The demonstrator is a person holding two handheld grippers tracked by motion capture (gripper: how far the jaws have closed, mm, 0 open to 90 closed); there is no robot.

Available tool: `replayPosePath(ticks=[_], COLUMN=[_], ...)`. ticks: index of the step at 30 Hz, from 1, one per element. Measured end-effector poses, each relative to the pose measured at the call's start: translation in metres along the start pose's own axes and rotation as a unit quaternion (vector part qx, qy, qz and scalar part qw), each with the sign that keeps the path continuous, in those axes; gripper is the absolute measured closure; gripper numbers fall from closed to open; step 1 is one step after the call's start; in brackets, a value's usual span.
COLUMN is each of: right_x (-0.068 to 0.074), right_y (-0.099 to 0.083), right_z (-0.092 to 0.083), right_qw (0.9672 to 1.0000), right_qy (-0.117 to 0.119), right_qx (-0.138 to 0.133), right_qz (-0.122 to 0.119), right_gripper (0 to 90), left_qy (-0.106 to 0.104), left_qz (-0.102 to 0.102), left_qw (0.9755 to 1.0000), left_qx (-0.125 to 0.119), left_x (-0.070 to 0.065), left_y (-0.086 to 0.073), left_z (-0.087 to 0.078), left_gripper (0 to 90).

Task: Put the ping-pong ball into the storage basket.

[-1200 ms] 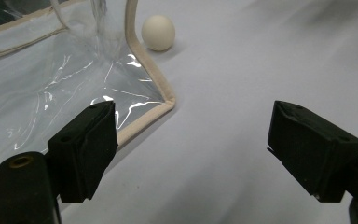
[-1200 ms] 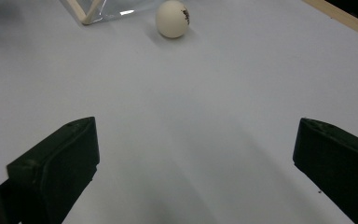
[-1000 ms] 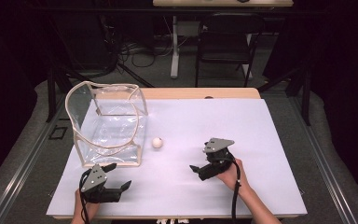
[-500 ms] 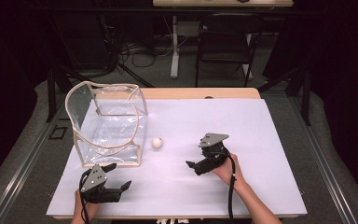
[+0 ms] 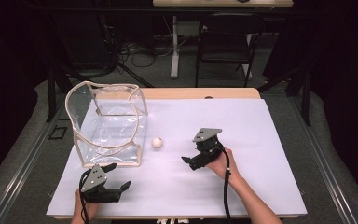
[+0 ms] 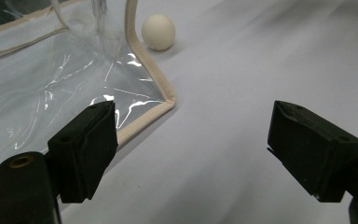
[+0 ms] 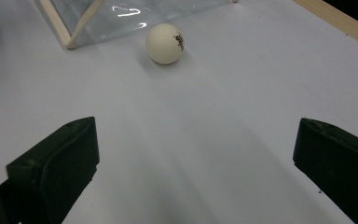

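Two grippers: both spread wide, holding nothing.
Right gripper (image 5: 189, 163): aimed at the ball (image 5: 156, 143), likely lining up a grab.
Ball: on the white table (image 5: 261, 140), just beside the clear bag (image 5: 107, 126), ahead of the right jaws and apart from them.
Left gripper (image 5: 121, 187): parked by the bag's near corner, probably ready to steady it.

The small white ball (image 7: 165, 43) looks like smooth matt plastic with dark print. The clear glossy plastic bag (image 5: 107, 126) has crinkled, shiny walls and beige cloth-like edging. The counter (image 5: 261, 140) wears a matt white covering over pale wood. The gripper fingers (image 6: 88, 149) are matt black.
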State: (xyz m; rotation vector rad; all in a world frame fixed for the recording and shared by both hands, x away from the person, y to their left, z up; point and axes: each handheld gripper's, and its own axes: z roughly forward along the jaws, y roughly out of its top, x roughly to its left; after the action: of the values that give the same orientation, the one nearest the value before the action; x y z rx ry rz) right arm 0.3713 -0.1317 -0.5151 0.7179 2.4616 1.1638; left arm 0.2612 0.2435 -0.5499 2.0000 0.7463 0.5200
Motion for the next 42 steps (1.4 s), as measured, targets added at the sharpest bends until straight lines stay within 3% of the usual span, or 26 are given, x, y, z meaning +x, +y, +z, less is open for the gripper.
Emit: replayPosePath(ticks=[42], right_x=[-0.001], right_y=[0.027], right_z=[0.048], right_qw=[0.9996], right_qy=[0.025], right_qx=[0.01], right_qz=[0.0], right_gripper=[0.0], left_qy=[-0.001], left_qz=[0.0], left_qw=[1.0], left_qx=[-0.002], left_x=[0.0], left_y=[0.0], left_z=[0.001], left_gripper=[16.3])
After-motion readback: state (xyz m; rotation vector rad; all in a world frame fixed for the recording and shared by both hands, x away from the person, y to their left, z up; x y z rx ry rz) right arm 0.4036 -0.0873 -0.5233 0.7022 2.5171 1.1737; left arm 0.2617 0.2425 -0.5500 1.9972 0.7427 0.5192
